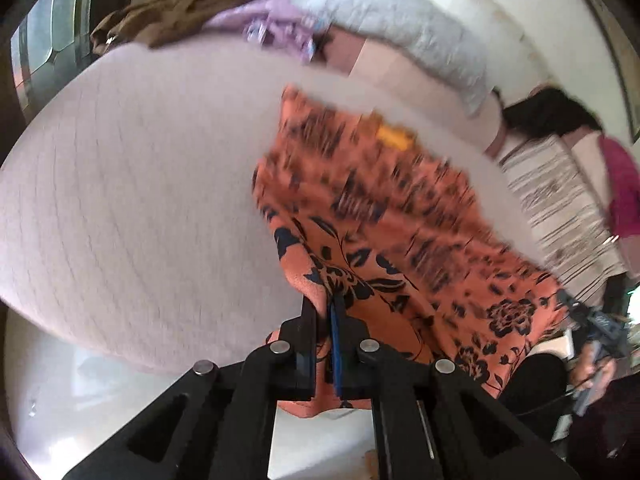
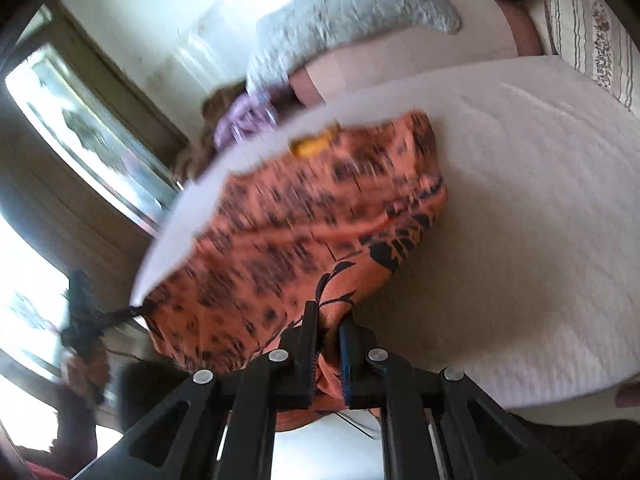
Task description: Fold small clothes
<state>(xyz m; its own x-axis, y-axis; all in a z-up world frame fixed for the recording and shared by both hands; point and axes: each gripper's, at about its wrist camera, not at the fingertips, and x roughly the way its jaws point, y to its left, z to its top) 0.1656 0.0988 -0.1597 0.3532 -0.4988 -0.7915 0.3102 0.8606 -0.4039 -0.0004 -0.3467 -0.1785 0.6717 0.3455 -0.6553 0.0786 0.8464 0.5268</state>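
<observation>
An orange garment with a dark floral print [image 1: 384,216] [image 2: 304,216] hangs over the near part of a pale quilted bed [image 1: 132,184] [image 2: 520,216]. A yellow label [image 1: 394,136] [image 2: 310,146] shows near its far edge. My left gripper [image 1: 326,312] is shut on the garment's near edge, with cloth pinched between the black fingers. In the right wrist view my right gripper [image 2: 330,320] is shut on another part of that same near edge. Across the cloth, the right gripper [image 1: 592,332] shows in the left view and the left gripper [image 2: 82,312] in the right view. Both pictures are blurred.
At the far side of the bed lie a brown garment [image 1: 180,4], a lilac one [image 1: 276,28] [image 2: 244,120], a grey fuzzy blanket [image 1: 412,28] [image 2: 344,12] and a striped pillow [image 1: 560,208] [image 2: 592,32]. A magenta cloth [image 1: 624,196] sits at the right. A window [image 2: 88,136] stands left.
</observation>
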